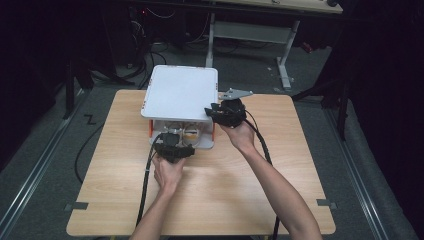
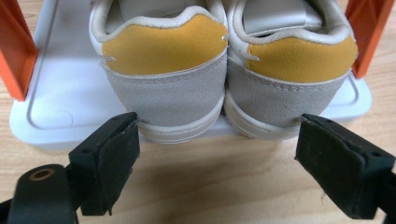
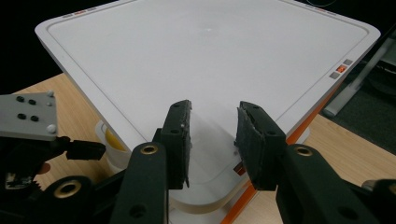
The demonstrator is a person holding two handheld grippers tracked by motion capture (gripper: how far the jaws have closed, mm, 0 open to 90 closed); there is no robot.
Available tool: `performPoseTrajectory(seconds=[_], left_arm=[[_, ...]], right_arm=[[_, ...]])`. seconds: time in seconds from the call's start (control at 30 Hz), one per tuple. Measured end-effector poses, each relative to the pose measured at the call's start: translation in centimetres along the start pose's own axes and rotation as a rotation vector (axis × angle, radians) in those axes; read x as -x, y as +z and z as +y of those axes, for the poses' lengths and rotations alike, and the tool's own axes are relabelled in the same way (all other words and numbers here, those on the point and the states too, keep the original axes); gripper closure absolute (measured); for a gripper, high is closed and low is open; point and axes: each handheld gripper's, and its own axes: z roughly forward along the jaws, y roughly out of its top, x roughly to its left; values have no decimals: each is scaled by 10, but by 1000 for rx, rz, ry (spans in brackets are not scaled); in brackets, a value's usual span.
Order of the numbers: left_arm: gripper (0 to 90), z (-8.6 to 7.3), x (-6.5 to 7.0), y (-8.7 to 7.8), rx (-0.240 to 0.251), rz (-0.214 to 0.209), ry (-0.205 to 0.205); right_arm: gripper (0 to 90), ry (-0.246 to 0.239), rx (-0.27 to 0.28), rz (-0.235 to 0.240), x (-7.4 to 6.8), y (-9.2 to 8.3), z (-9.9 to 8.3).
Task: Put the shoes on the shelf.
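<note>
Hand-held gripper on my left (image 2: pixel 217 163) sits low on the tabletop (image 1: pixel 240 185) with its jaws spread wide and nothing between them, aimed at the heels of 2 shoes (image 2: pixel 163 84) that stand side by side on the lower white tray of a small shoe rack (image 1: pixel 182 92). Both heels poke out just past the tray's front edge, between the orange posts (image 2: pixel 14 51), close to my pads but not touching.

My right hand-held gripper (image 3: pixel 212 140) hovers at the near right corner of the rack's top shelf, jaws part open on either side of the shelf's edge; I can't tell whether the pads touch it. I judge that it is there to steady the rack.

To do this well, I'd pick 1 shoe, probably the left-hand one in my left gripper view, and centre the jaws on its heel counter rather than straddling both. The suede and rubber sole should give a firm hold if I bite low, near the sole. I'd pull straight out along the tray so the shoe doesn't snag a post or drag its neighbour.
</note>
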Motion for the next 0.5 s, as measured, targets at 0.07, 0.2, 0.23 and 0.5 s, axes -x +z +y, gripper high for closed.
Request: performPoseTrajectory(seconds=[0.07, 0.2, 0.23, 0.5], left_arm=[[148, 2, 1, 2, 3, 0, -1], [156, 3, 1, 9, 30, -5, -25], [157, 3, 0, 11, 34, -8, -32], [150, 5, -4, 19, 80, -6, -59]], right_arm=[[649, 2, -4, 4, 1, 0, 0], [649, 2, 1, 7, 1, 0, 0], [649, 2, 0, 8, 1, 0, 0], [649, 1, 2, 9, 1, 0, 0]])
